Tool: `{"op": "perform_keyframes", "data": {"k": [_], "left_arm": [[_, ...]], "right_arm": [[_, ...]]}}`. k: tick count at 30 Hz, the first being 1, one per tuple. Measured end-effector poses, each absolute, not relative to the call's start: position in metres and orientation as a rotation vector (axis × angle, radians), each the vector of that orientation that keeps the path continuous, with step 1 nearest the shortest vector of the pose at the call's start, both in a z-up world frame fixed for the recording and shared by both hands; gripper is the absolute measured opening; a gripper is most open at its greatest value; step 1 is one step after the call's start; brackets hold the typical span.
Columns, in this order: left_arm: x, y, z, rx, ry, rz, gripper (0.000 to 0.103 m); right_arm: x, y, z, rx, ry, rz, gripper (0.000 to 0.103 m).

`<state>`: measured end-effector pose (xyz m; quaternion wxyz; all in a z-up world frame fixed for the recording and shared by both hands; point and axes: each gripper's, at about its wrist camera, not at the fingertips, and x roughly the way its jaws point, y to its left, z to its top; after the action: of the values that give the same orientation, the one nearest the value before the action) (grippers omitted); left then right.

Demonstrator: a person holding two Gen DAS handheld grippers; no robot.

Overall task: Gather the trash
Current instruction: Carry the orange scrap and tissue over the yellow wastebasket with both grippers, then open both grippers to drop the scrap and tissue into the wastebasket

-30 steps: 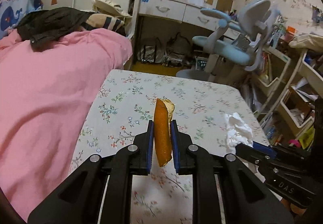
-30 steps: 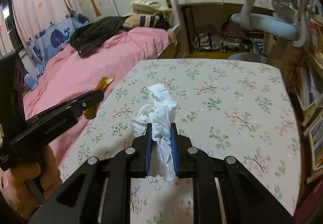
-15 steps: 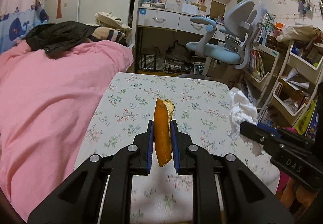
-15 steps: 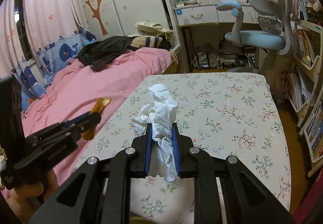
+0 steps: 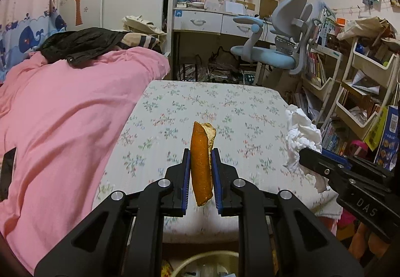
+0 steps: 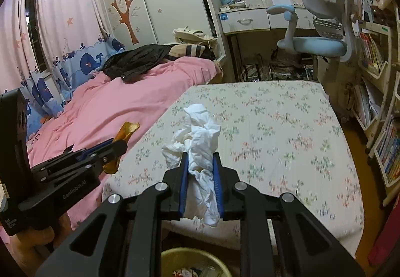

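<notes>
My left gripper (image 5: 201,160) is shut on an orange peel (image 5: 200,162), held upright off the near edge of the flowered table (image 5: 225,107). My right gripper (image 6: 200,164) is shut on a crumpled white tissue (image 6: 197,134), also off the table's near edge. Each gripper shows in the other's view: the right gripper (image 5: 303,153) with the tissue (image 5: 301,137) at the right, the left gripper (image 6: 120,145) with the peel (image 6: 126,131) at the left. A yellowish trash bin (image 6: 192,262) with some litter in it sits just below both grippers, and its rim (image 5: 200,262) shows under the left fingers.
A pink bed (image 5: 62,114) with a black jacket (image 5: 80,44) lies left of the table. Beyond the table are a desk with drawers (image 5: 212,22) and a blue chair (image 5: 275,52). Shelves of books (image 5: 362,102) stand at the right.
Both grippers have drawn back from over the table toward its near edge, still holding the peel and the tissue. The trash bin has come into view below them.
</notes>
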<state>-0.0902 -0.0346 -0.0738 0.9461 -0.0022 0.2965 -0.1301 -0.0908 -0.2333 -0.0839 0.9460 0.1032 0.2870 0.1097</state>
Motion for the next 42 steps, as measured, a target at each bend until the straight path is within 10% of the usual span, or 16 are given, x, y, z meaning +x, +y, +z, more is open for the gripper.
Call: {"op": "perform_keyframes", "data": {"k": [42], "left_arm": [[-0.192,-0.014,-0.101,0.023,0.673,-0.247,0.016]], "right_arm": [[-0.176,-0.189,-0.147,0.243,0.866,0.294,0.021]]}}
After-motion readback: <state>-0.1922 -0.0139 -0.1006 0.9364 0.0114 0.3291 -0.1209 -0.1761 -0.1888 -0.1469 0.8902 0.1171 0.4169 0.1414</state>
